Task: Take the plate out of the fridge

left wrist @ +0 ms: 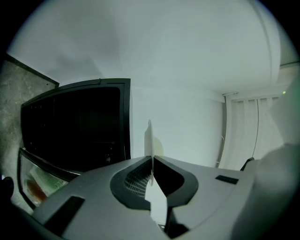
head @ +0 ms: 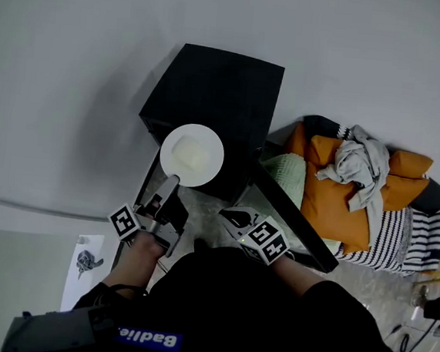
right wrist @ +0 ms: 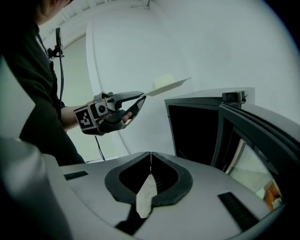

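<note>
1. The black fridge (head: 221, 86) stands in the middle of the scene, far from the person. Its inside is dark.
2. Its door (head: 293, 221) is swung open to the right, and its edge runs toward the near right.
3. Right of the door lies a pile of orange cushions (head: 333, 202) with a grey cloth (head: 356, 165) on top.
4. The plate (head: 208, 178) is white and round. It is out of the fridge, held in the air over the fridge's near left corner and roughly level.
5. The left gripper (left wrist: 151, 161) has its jaws clamped on the near rim of the plate. In its own view the plate shows edge-on between them.
6. The right gripper (right wrist: 150, 158) is near the door, just left of it. Its jaws are closed together with nothing between them.
7. A sheet of paper (head: 83, 270) lies on the floor at the near left.
8. A pale yellow block (head: 189, 154) sits in the middle of the plate. I cannot tell what it is.
</note>
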`<action>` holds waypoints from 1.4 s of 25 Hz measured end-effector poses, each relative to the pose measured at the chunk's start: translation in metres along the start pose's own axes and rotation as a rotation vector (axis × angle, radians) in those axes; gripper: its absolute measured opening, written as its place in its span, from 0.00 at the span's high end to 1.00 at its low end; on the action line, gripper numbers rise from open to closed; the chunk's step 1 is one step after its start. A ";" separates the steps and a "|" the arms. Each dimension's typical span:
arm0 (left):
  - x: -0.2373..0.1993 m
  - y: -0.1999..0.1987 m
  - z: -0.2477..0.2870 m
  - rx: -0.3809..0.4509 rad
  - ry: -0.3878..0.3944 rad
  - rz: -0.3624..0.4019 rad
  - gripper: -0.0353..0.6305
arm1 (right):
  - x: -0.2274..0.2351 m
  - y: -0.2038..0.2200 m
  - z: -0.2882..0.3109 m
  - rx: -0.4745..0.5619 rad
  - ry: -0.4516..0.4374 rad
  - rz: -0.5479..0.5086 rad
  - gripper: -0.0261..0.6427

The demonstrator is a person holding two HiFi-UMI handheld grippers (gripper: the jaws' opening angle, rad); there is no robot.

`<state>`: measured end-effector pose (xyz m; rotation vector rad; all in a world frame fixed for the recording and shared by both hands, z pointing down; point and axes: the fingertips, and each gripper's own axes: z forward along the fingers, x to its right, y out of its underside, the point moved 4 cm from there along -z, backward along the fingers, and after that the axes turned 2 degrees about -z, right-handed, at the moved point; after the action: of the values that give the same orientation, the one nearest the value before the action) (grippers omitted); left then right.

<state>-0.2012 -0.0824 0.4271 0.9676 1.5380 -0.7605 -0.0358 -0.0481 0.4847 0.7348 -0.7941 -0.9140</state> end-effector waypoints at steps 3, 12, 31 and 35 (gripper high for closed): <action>-0.005 -0.002 0.011 -0.008 -0.011 0.007 0.92 | 0.000 0.001 0.000 0.002 0.007 0.007 0.94; -0.022 -0.019 0.048 -0.002 -0.040 0.001 0.92 | 0.004 0.004 -0.003 0.009 0.053 0.026 0.94; -0.048 -0.038 0.104 0.015 -0.092 0.001 0.91 | 0.021 0.012 -0.016 -0.009 0.097 0.086 0.94; -0.052 -0.038 0.107 0.015 -0.102 0.005 0.91 | 0.022 0.015 -0.015 -0.012 0.106 0.080 0.94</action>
<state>-0.1832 -0.2023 0.4578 0.9291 1.4425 -0.8069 -0.0091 -0.0576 0.4955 0.7297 -0.7185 -0.8010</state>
